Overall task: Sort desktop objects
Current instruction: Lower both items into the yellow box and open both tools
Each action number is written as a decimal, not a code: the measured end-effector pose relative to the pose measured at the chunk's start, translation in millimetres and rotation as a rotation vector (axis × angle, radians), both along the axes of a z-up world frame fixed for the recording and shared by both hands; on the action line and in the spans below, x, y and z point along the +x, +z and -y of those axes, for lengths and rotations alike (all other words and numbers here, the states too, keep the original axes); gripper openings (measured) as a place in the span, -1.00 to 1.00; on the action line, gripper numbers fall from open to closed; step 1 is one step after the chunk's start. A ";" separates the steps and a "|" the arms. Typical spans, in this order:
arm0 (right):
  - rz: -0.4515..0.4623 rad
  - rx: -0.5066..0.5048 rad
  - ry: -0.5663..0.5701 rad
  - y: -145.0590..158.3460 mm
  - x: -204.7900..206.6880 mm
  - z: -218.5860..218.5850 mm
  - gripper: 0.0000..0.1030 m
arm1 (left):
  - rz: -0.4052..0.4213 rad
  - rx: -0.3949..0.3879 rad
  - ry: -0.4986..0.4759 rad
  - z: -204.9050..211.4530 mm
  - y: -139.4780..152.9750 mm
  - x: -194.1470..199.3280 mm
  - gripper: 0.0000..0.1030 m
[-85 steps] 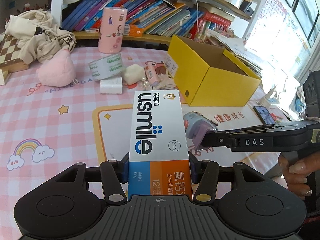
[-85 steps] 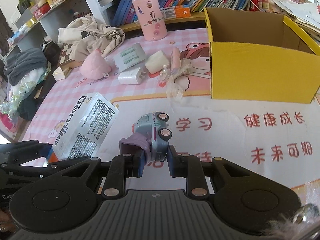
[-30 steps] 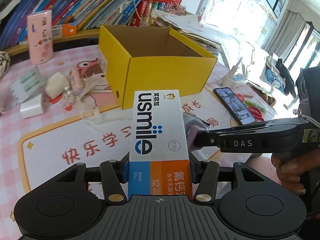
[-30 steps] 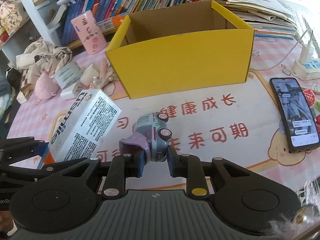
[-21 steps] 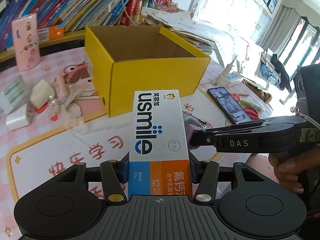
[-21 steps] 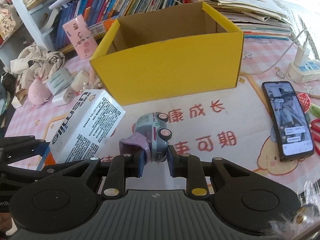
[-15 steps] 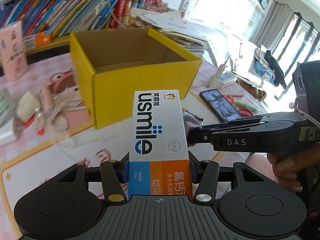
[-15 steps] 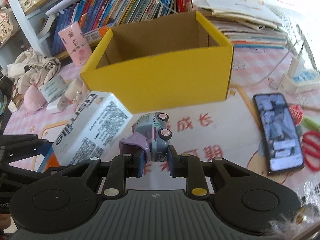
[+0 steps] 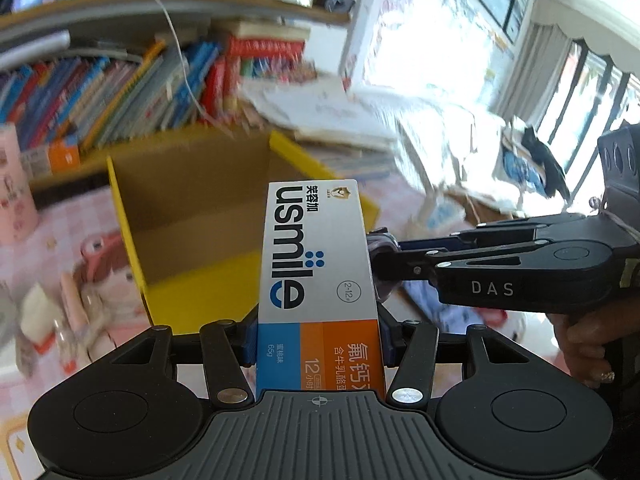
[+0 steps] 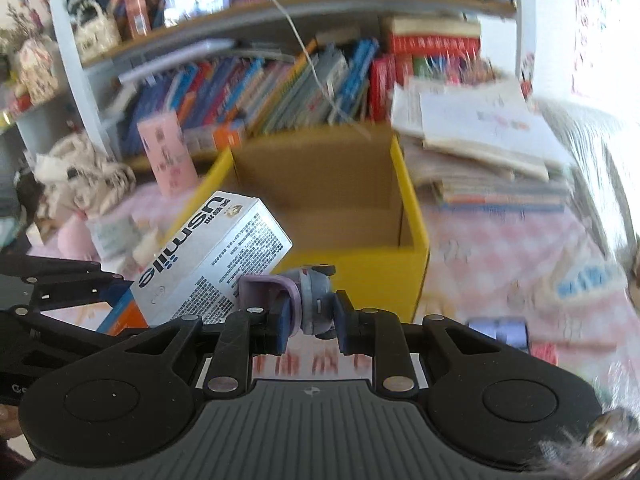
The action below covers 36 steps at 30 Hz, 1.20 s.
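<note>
- Both views are smeared with motion blur: the bookshelf [image 10: 280,80], the paper stacks and the pink checked tablecloth [image 10: 500,248] read only as streaks, and print on the mat under the grippers is illegible
- In the left wrist view the toothpaste box [image 9: 316,276] covers the near right part of the yellow box [image 9: 132,232], and its lower end is cut off behind the gripper body
- The toy car [image 10: 314,296] is seen end-on in the right wrist view; in the left wrist view only a purple-grey sliver of it shows past the toothpaste box edge
- Small items left of the yellow box, pale blocks and a pink tube, are too blurred to name
- The left gripper [image 9: 316,340] is closed to the width of the toothpaste box, its blue pads pressed on both long sides near the orange and blue end; the box points forward over the yellow box's open top
- The right gripper [image 10: 310,322] is narrowed onto the toy car, pinching it with a purple piece on its left side, held in front of the yellow box's near wall [image 10: 360,276]
- The toothpaste box sits just left of the toy car, close enough that I cannot tell whether they touch
- A hand [image 9: 588,344] grips the right gripper's handle at the frame edge
</note>
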State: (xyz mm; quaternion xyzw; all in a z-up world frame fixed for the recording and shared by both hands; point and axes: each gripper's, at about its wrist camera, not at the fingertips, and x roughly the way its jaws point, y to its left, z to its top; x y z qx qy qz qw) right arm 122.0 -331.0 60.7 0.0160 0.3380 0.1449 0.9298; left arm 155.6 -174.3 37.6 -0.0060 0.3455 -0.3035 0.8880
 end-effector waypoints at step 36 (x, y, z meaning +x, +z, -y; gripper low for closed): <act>-0.215 -0.179 0.396 -70.6 218.1 -30.6 -0.62 | -0.087 0.345 0.159 49.3 -48.9 149.0 -0.29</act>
